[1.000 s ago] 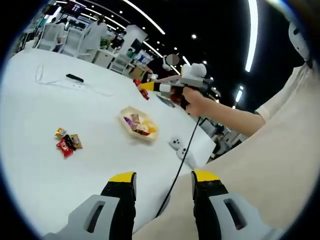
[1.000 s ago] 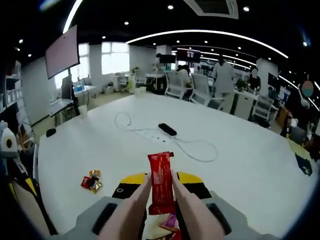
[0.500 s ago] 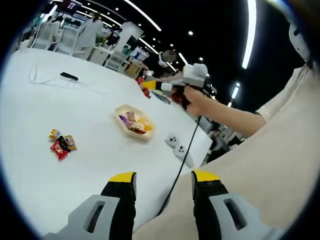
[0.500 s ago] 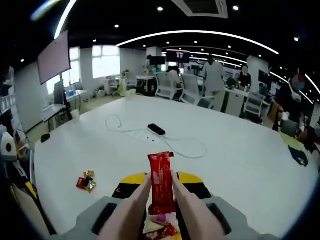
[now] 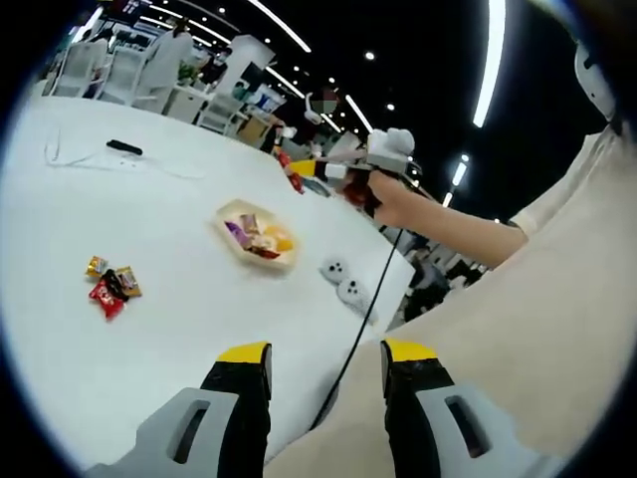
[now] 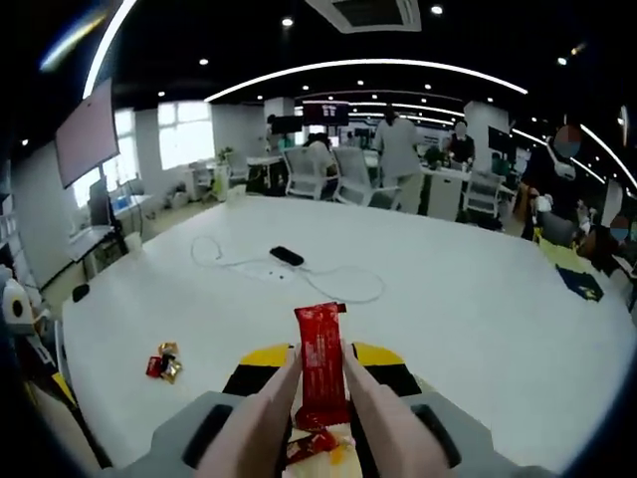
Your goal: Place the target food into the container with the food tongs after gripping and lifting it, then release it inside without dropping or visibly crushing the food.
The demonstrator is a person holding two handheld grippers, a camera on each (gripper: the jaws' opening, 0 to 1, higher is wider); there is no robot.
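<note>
Right gripper view: right hand-held gripper (image 6: 320, 383) clamps tongs (image 6: 261, 418) on upright red wrapper (image 6: 320, 360), directly above container (image 5: 251, 235) on worktop (image 5: 60, 209). Left hand-held gripper (image 5: 324, 360) gapes empty, farther off.

Open office: dark ceiling (image 6: 328, 40) with light strips, windows (image 6: 184, 129), white chairs (image 6: 348, 171).

My left gripper (image 5: 326, 370) hangs low with jaws apart, gripping nothing. My right gripper (image 6: 321, 360) is raised at arm's length in my hand (image 5: 386, 196), jaws clamped.
</note>
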